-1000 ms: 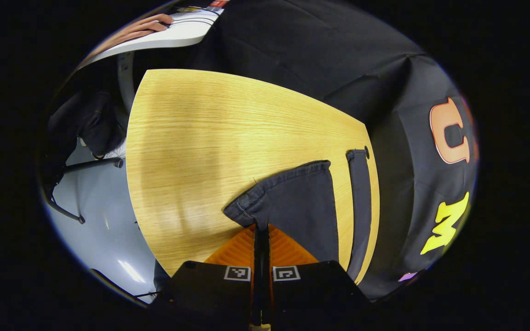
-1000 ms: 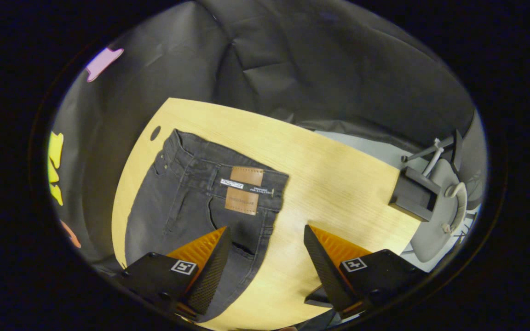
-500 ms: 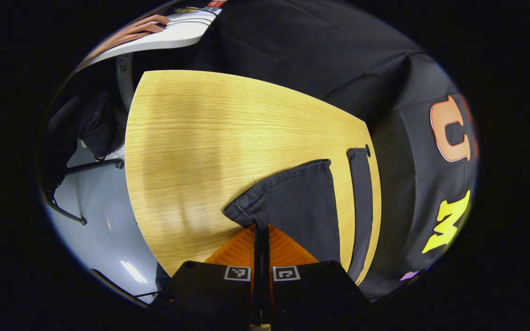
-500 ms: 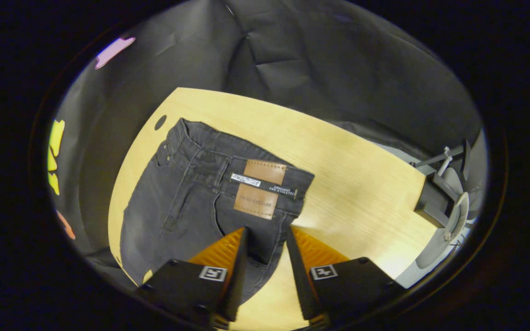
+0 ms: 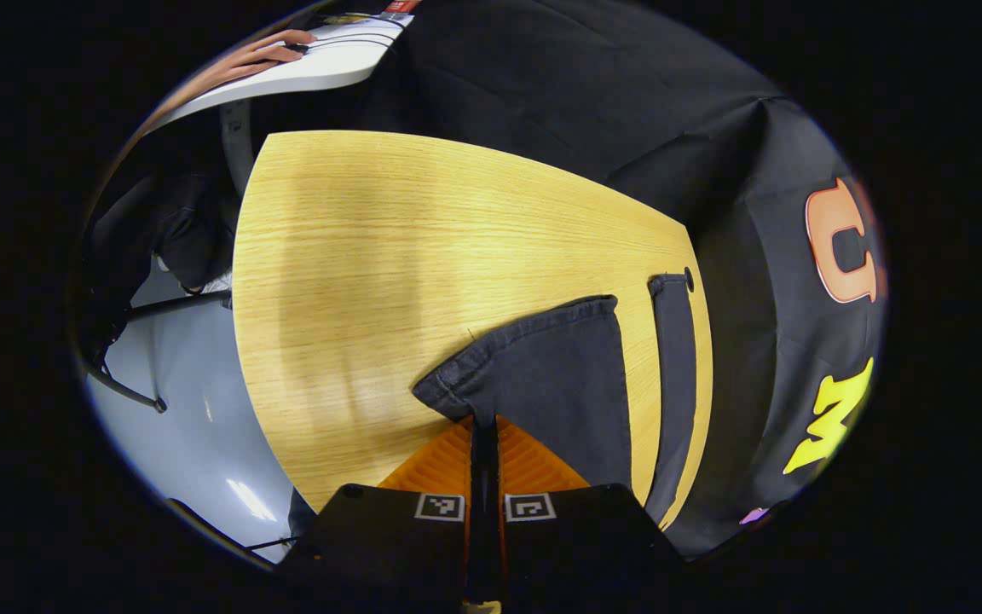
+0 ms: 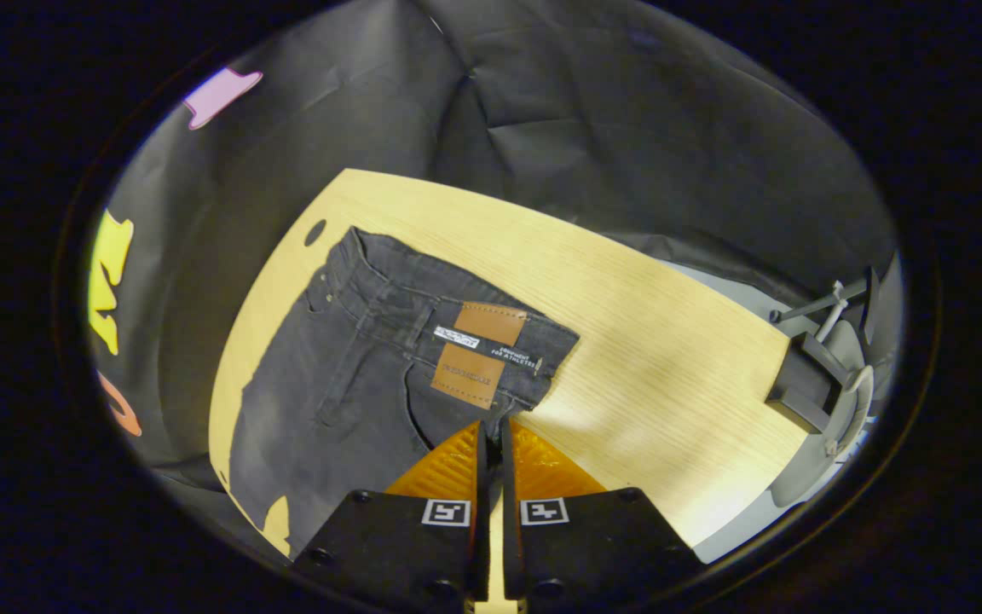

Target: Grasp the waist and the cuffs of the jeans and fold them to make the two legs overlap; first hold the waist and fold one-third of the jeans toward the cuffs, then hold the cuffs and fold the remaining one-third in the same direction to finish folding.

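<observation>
1. While the dark grey denim jeans (image 6: 372, 367) lie flat on the pale wooden desk (image 6: 644, 341), the right tool (image 6: 491, 424) is clenched on their waist edge.
2. The left tool (image 5: 482, 419) is clamped on a cuff (image 5: 534, 375).

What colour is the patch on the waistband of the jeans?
The patch is tan brown on the dark grey jeans; the right gripper view shows it best.

Black cloth (image 6: 593, 145) is draping the booth around a wooden table (image 5: 389, 256) standing on grey floor (image 5: 193, 443).
</observation>
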Demonstrator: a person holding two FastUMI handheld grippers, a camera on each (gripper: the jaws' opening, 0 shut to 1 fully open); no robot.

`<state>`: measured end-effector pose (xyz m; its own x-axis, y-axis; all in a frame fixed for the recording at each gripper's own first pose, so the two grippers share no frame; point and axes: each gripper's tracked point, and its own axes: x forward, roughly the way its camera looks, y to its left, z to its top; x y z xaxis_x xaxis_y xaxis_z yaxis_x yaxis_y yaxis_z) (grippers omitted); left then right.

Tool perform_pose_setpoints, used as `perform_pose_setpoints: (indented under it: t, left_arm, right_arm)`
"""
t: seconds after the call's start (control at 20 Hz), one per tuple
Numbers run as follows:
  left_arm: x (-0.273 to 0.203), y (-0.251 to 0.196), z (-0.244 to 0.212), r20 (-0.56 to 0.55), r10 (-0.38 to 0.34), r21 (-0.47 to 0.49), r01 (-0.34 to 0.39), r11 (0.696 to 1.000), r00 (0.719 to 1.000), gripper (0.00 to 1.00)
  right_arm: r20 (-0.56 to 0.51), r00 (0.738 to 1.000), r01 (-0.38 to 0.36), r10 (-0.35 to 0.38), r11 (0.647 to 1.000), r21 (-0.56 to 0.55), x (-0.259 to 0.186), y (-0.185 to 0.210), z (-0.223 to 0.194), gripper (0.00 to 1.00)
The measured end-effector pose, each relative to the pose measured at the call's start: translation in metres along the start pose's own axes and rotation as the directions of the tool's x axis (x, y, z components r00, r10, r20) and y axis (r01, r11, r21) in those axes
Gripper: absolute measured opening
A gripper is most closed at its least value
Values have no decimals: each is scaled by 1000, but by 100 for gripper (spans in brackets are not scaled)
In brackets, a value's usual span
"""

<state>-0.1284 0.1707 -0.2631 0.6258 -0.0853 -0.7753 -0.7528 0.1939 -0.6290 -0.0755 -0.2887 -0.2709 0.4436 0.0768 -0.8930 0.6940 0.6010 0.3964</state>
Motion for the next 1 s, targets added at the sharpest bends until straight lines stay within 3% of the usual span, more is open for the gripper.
perform_pose_setpoints:
  t: [0.35,0.4,0.55,0.85,0.9,1.0]
  left_arm:
    - [-58,-51,4,44,-88,65,85,994,995,3]
    - [-66,-62,5,49,-109,66,106,992,993,3]
    - [-87,-94,12,73,-182,40,179,983,981,3]
    - [-96,-138,17,77,-207,63,202,977,975,3]
    - [-94,-153,20,83,-220,80,213,974,972,3]
    - [-85,-179,25,83,-236,107,227,968,968,3]
  right_arm:
    - [34,984,-175,175,985,4,-42,35,18,3]
    - [40,980,-196,197,980,-8,-49,44,21,7]
    - [56,964,-259,260,966,-23,-67,66,32,7]
    - [49,941,-337,336,941,12,-78,99,51,7]
    - [49,939,-341,340,940,10,-76,104,57,3]
    - [48,934,-355,354,935,5,-73,112,65,7]
